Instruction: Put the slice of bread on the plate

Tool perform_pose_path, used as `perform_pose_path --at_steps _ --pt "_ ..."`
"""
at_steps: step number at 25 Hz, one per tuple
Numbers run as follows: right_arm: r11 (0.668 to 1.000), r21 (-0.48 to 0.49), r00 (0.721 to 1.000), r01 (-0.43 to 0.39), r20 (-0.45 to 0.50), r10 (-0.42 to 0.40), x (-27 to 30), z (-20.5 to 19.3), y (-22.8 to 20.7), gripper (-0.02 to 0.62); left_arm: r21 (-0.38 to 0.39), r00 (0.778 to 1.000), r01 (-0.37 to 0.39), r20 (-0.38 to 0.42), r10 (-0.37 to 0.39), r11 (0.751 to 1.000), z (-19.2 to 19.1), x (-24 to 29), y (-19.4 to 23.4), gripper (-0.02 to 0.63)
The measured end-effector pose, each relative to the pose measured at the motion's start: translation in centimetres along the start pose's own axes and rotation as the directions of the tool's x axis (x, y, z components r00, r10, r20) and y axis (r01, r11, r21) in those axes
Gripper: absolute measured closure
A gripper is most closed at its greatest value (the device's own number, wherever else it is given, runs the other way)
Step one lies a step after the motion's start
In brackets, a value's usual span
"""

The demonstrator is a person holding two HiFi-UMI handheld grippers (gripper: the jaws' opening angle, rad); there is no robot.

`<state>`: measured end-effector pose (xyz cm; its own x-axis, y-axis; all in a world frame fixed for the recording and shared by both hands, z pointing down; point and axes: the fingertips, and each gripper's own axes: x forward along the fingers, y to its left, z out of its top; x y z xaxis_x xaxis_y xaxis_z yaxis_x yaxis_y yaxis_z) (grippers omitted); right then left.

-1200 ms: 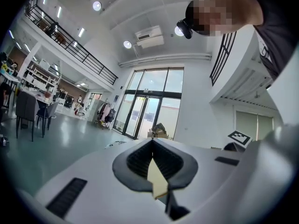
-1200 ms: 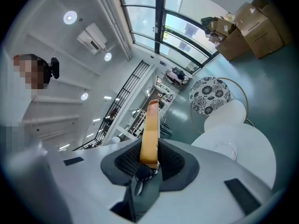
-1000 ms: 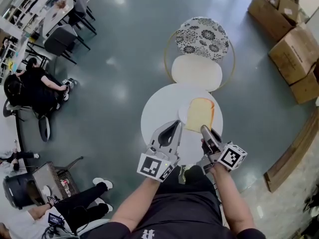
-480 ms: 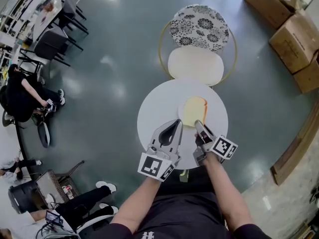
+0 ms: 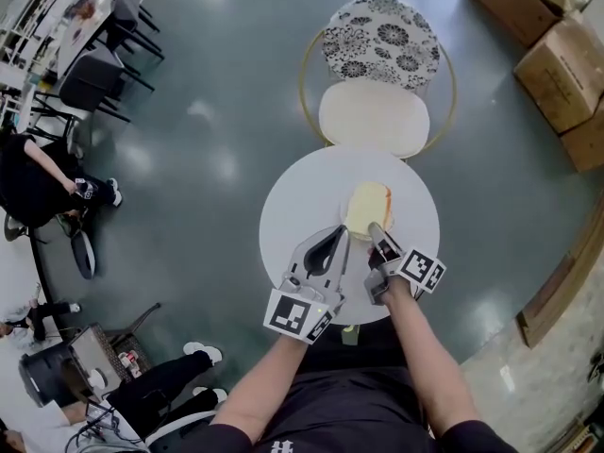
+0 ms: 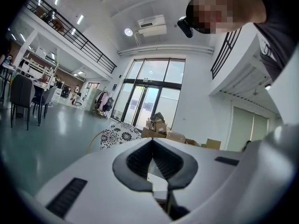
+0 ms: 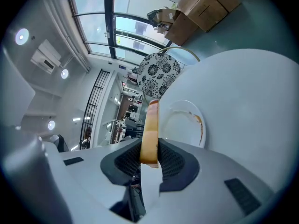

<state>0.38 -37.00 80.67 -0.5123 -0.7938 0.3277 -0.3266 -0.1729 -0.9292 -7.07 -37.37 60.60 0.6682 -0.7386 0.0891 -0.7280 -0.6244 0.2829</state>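
The slice of bread (image 5: 368,206), pale yellow with a brown crust, is clamped by its near end between the jaws of the right gripper (image 5: 375,229). In the right gripper view the slice (image 7: 150,129) shows its thin edge, and the dark pads press on both of its faces. It hangs over the white round plate (image 7: 200,127), whose rim has an orange-brown smear; whether bread and plate touch I cannot tell. The plate sits right of centre on the round white table (image 5: 293,206), with open tabletop to its left and a narrower band between it and the table's right edge. The left gripper (image 5: 337,238) is just beside the right one, over the near part of the table, its jaw tips together with nothing between them. The table's far edge is close to the cream seat of a floral-backed chair (image 5: 373,121). Glossy grey floor (image 5: 217,140) lies open to the left, and cardboard boxes (image 5: 562,64) stand well off to the right.
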Motion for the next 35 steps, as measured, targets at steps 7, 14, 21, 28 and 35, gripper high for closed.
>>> perform_pose_path --at_steps 7,14,21,28,35 --pt "0.997 -0.049 0.998 0.067 0.000 -0.067 0.6 -0.2 -0.6 0.492 -0.010 1.000 0.004 -0.011 -0.005 1.000 -0.2 0.0 0.7 0.611" --pt "0.920 -0.246 0.951 0.303 0.014 -0.310 0.6 -0.3 -2.4 0.325 -0.020 1.000 0.010 -0.020 -0.011 1.000 -0.2 0.4 0.9 0.611" --pt "0.707 -0.576 0.872 0.410 0.020 -0.489 0.5 -0.9 -3.8 0.260 -0.031 1.000 0.016 -0.023 -0.017 0.999 0.1 0.4 0.7 0.611" --pt "0.637 -0.650 0.848 0.415 0.021 -0.530 -0.4 -0.9 -5.0 0.230 -0.038 0.999 0.023 -0.032 -0.024 0.999 0.2 0.3 0.6 0.611" --pt "0.679 -0.645 0.901 0.350 0.032 -0.433 -1.3 0.3 -1.1 0.232 -0.031 0.998 0.039 -0.056 -0.041 0.999 0.4 0.7 -0.5 0.611"
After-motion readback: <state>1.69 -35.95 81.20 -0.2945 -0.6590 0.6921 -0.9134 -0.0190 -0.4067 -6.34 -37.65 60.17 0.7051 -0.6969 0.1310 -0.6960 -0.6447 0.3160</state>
